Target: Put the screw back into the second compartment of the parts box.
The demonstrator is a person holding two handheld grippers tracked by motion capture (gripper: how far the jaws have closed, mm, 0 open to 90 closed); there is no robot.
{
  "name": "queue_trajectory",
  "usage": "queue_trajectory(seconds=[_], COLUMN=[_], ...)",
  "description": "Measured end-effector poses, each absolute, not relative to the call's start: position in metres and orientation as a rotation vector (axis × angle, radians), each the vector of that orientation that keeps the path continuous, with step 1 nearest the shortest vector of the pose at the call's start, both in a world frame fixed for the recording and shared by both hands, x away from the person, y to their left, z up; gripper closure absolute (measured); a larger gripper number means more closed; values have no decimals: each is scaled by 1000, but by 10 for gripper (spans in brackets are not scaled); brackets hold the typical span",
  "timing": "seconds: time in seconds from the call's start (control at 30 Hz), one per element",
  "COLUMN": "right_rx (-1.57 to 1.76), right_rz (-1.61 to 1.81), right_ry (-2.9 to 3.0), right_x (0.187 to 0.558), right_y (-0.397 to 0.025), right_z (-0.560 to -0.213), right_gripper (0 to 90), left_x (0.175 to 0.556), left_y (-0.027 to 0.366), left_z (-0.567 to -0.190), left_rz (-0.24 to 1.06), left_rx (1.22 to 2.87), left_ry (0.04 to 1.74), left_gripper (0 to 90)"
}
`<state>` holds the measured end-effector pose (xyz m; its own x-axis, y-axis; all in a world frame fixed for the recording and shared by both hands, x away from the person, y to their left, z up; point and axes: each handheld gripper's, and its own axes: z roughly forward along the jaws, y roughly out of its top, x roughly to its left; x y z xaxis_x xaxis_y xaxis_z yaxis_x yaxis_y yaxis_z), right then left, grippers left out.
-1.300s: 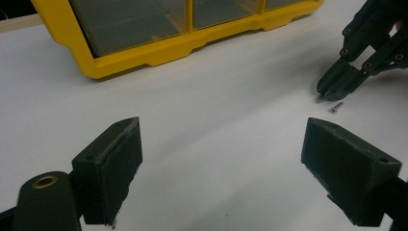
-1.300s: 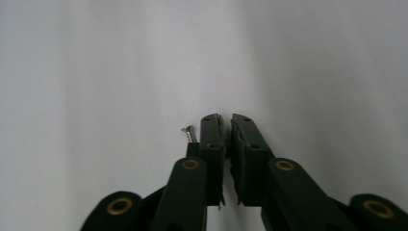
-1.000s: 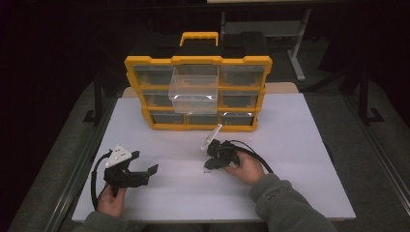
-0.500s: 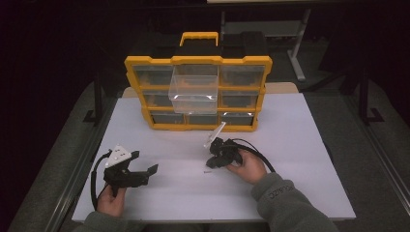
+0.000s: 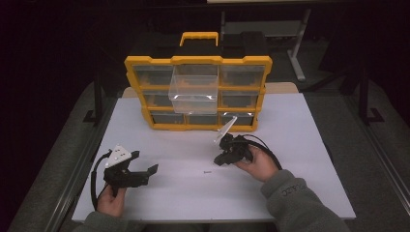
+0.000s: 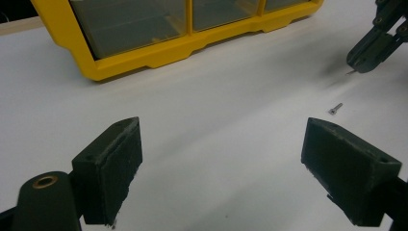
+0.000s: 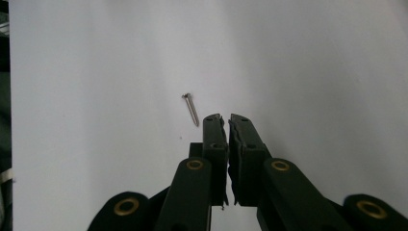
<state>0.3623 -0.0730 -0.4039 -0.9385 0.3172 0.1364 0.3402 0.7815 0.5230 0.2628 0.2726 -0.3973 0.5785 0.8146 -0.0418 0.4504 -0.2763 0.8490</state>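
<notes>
Right gripper (image 7: 226,120) has its jaws pressed together, empty, just beside a small screw (image 7: 191,109) lying flat on the white table (image 5: 300,145). Left gripper (image 5: 145,173) rests with jaws wide apart. Such a screw is probably light, stiff and slippery; take it across the shank, near the middle.

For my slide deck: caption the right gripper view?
Right gripper, jaws closed, hovers beside a small screw on the white table.

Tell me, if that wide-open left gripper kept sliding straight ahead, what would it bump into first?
Probably nothing at first: the left gripper faces bare white table. The small screw lies ahead toward its right jaw and the yellow organizer ahead left; depth is unclear.
</notes>
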Motion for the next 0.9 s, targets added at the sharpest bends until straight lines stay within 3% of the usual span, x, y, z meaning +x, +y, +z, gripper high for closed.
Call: queue_trajectory(seconds=[0.9], right_rx=[-566], right_rz=[-963], right_ry=[-2904], right_x=[369], right_y=[-127], right_z=[-346], right_gripper=[850], left_x=[262], left_y=[273], left_z=[-396], left_rz=[519], left_rx=[1922], left_ry=[1017], left_gripper=[139])
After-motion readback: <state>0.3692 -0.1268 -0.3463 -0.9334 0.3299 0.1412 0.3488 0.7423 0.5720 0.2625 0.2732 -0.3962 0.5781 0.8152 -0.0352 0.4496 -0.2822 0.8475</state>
